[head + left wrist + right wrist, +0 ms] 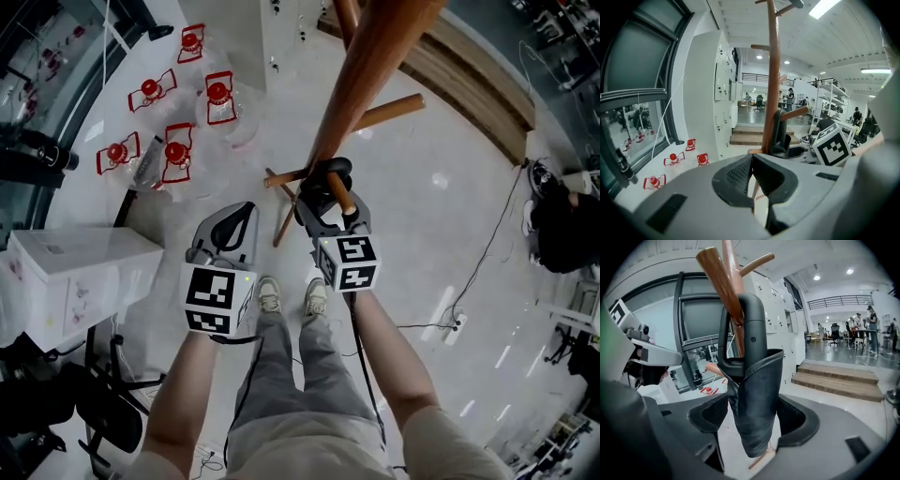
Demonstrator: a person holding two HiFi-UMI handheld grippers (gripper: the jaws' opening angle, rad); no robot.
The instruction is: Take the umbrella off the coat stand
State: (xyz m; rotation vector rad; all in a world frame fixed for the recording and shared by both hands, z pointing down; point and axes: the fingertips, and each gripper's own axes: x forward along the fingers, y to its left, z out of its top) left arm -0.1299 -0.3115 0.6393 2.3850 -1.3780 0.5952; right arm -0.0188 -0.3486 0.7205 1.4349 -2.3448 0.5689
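Note:
A black folded umbrella [754, 394] hangs by its loop handle [752, 315] from a peg [719, 282] of the wooden coat stand [375, 66]. My right gripper [752, 416] is open, one jaw on each side of the umbrella's sleeve, and its pads do not press on it. In the head view the right gripper [326, 208] sits right at the umbrella [328, 175] under the stand's pole. My left gripper [751, 161] is shut with nothing in it. It hangs to the left of the stand [773, 70], apart from the umbrella [778, 133].
Several red-capped water bottles [173, 150] stand on the pale floor at the left. A white box [75, 267] and a black chair [103, 412] are at my near left. Wooden steps [469, 75] lie beyond the stand, and white cabinets [712, 93] line the wall.

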